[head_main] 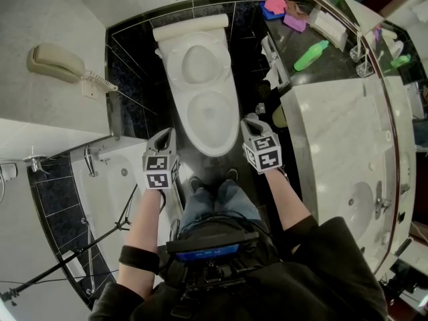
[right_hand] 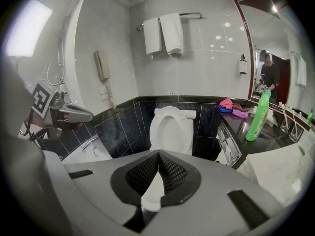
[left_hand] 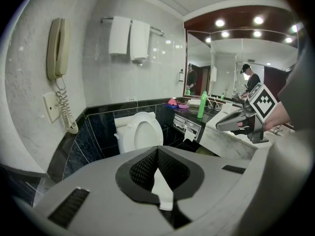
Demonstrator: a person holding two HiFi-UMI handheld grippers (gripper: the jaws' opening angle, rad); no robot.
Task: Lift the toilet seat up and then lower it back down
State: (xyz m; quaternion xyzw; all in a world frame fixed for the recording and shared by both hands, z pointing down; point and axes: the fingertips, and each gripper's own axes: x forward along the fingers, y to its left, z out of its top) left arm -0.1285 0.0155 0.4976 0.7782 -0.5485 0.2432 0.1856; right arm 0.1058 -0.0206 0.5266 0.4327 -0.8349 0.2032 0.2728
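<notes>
Toilet seat [head_main: 199,62]: raised, upright against the far tank, touched by neither gripper.
Left gripper [head_main: 164,136]: fingers [left_hand: 145,168] pressed together, empty, near-left of the bowl [head_main: 212,116].
Right gripper [head_main: 251,121]: fingers [right_hand: 172,173] closed, empty, near-right of the bowl.
Gripper views only: towels [right_hand: 165,33] on far wall.
Head view only: basin [head_main: 358,202], near right.

White oval toilet seat [head_main: 174,64] stood raised approx. upright, leaning back vs. tank [head_main: 190,27], at 12 o'clock from open bowl [head_main: 210,116].
</notes>
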